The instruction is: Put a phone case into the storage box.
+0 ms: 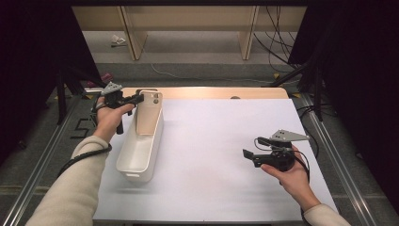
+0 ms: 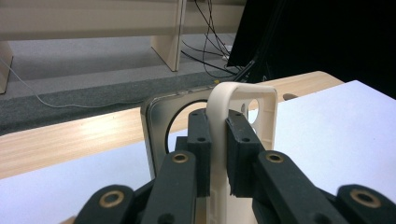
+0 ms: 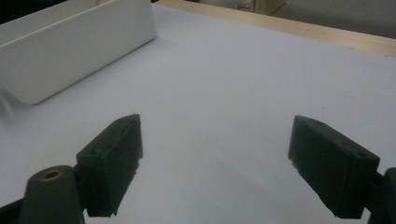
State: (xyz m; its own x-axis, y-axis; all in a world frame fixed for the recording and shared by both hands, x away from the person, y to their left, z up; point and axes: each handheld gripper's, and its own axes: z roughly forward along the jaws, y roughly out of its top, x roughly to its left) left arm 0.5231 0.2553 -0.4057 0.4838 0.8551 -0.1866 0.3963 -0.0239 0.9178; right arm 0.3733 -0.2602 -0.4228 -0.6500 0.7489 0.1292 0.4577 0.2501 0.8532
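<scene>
This looks like a lab or test bay set up for recording. A wooden table (image 1: 211, 92) carries a plain white sheet (image 1: 226, 155) reaching its near edge. Black curtains (image 1: 28, 70) close off both sides, and metal rails (image 1: 329, 141) run along the floor beside the tabletop's side edges. Loose cables (image 1: 275, 42) trail over grey carpet (image 1: 197, 47) beyond the far edge, beneath what seems to be a plywood bench (image 1: 188, 19).

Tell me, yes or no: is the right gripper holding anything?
No: the right gripper has its jaws wide apart over the bare white table.
</scene>
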